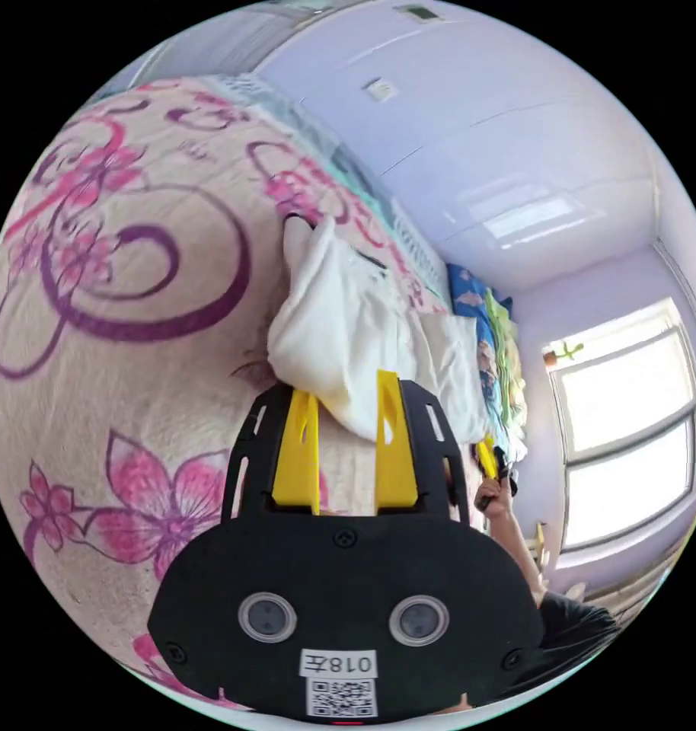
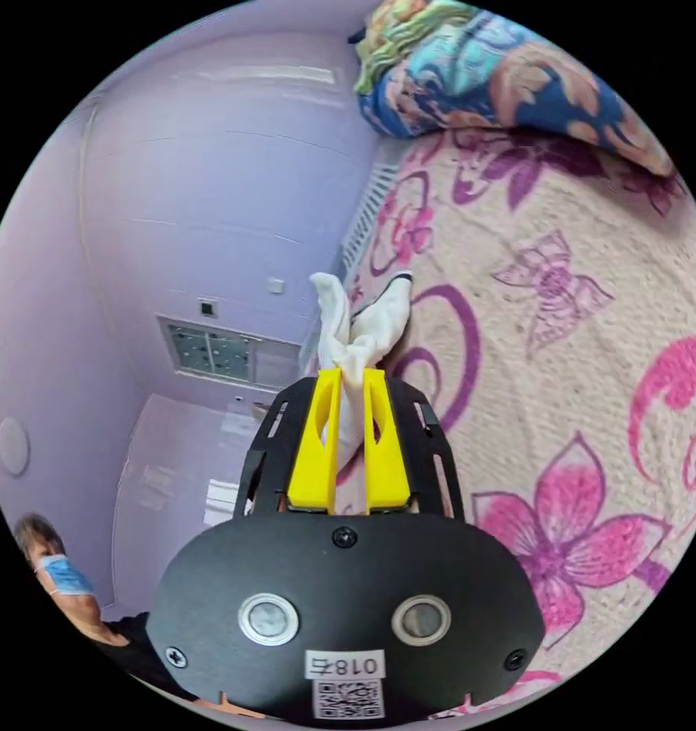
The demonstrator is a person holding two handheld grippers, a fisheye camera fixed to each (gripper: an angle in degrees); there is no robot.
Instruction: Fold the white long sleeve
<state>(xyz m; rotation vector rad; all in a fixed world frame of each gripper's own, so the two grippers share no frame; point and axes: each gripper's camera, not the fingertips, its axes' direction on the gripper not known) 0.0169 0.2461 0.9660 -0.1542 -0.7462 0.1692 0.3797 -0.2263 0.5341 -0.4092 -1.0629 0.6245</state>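
Observation:
The white long sleeve lies bunched on the flowered bedspread, one cuffed sleeve pointing away from me. My left gripper is open, its yellow jaws wide apart, and a fold of the garment reaches in between them. The garment stretches on toward my right gripper, which a hand holds farther along. In the right gripper view, my right gripper is shut on a pinched bunch of the white long sleeve, which stands up lifted off the bedspread.
Folded patterned quilts are piled at the bed's end, also seen as quilts beside a bright window. A lilac wall runs along the bed. A person stands at the bedside.

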